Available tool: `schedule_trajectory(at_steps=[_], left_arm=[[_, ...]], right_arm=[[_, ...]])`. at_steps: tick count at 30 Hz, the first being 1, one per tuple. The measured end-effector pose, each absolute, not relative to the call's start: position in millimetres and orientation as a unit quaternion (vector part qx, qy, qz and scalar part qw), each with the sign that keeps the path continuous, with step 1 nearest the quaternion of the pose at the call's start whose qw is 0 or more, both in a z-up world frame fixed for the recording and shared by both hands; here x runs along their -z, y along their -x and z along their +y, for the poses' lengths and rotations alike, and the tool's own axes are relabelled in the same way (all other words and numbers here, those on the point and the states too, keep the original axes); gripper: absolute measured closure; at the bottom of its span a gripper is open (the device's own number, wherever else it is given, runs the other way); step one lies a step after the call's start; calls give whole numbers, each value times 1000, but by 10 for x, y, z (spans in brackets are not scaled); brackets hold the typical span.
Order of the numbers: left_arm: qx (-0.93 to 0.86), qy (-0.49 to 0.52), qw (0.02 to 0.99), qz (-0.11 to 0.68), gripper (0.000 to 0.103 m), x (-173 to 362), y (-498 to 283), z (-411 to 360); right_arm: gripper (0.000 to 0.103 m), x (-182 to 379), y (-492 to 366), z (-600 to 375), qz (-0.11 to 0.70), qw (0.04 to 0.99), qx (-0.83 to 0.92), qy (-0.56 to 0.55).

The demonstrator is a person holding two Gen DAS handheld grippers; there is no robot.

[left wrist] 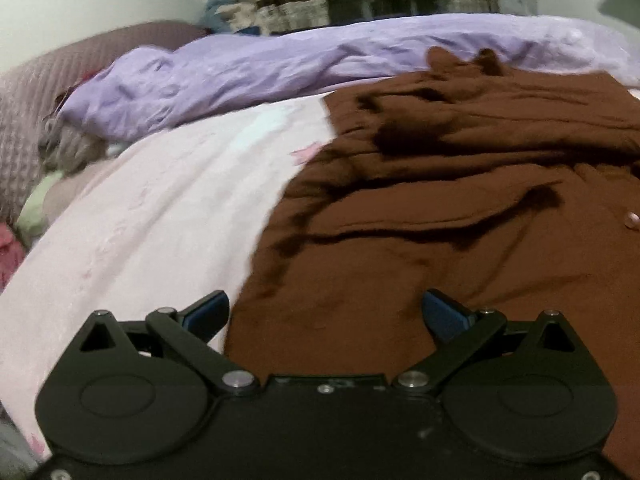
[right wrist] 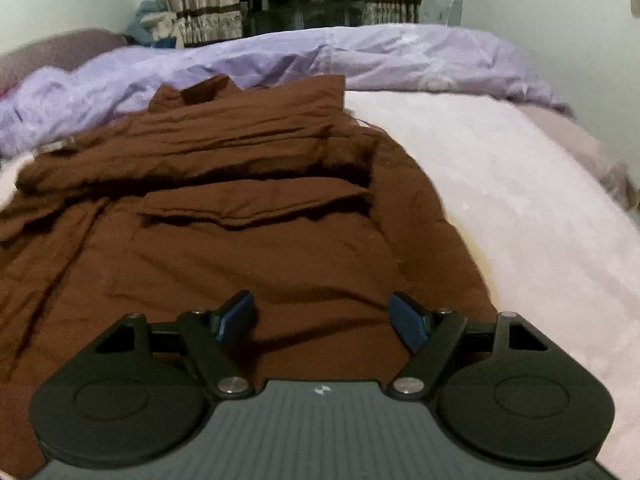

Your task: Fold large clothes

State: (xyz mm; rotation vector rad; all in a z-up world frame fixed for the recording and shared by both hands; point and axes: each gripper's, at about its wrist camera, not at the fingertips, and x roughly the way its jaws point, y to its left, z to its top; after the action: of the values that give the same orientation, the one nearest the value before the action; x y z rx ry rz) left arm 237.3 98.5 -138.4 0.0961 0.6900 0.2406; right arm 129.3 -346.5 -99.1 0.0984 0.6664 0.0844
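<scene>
Brown fabric filled the middle of both views — a large brown garment (left wrist: 460, 216) lay spread on a pale pink bedsheet (left wrist: 152, 208), its far part gathered into horizontal folds and ridges, with a collar-like piece poking up at the top edge. A small pale button (left wrist: 632, 220) showed near the garment's right side in the left wrist view.

The left gripper (left wrist: 326, 312) hung over the near left edge of the garment, its jaws spread wide with nothing between them; the left blue pad sat over the sheet and the right one over the cloth. The right gripper (right wrist: 322, 316) hovered over the garment's near right part, also wide apart and empty — both pads above brown cloth.

Beyond the garment lay a rumpled lavender duvet (right wrist: 360, 56), and behind it, striped curtains (right wrist: 192, 4).
</scene>
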Motion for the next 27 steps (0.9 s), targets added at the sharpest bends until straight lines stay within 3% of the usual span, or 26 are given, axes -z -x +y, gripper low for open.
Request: schedule_trajectory(at_steps=[1, 3, 8, 14, 21, 27], left_arm=[[-117, -24, 932, 341, 0, 1386, -2365, 1078], [-124, 11, 928, 351, 0, 1367, -2340, 1184], [-95, -49, 953, 285, 0, 990, -1934, 546], [-19, -26, 945, 326, 0, 1204, -1683, 30], [-21, -23, 936, 350, 0, 1428, -1745, 39], [-6, -1, 936, 352, 0, 1418, -1797, 215]], right_arm=[[26, 977, -1281, -3517, 327, 942, -39, -60], [28, 955, -1255, -3550, 326, 942, -30, -78], [25, 780, -946, -3043, 302, 945, -97, -82], [18, 838, -496, -2157, 267, 955, -120, -48], [15, 1112, -549, -1841, 286, 951, -114, 37], [13, 1091, -591, -2092, 295, 948, -119, 7]])
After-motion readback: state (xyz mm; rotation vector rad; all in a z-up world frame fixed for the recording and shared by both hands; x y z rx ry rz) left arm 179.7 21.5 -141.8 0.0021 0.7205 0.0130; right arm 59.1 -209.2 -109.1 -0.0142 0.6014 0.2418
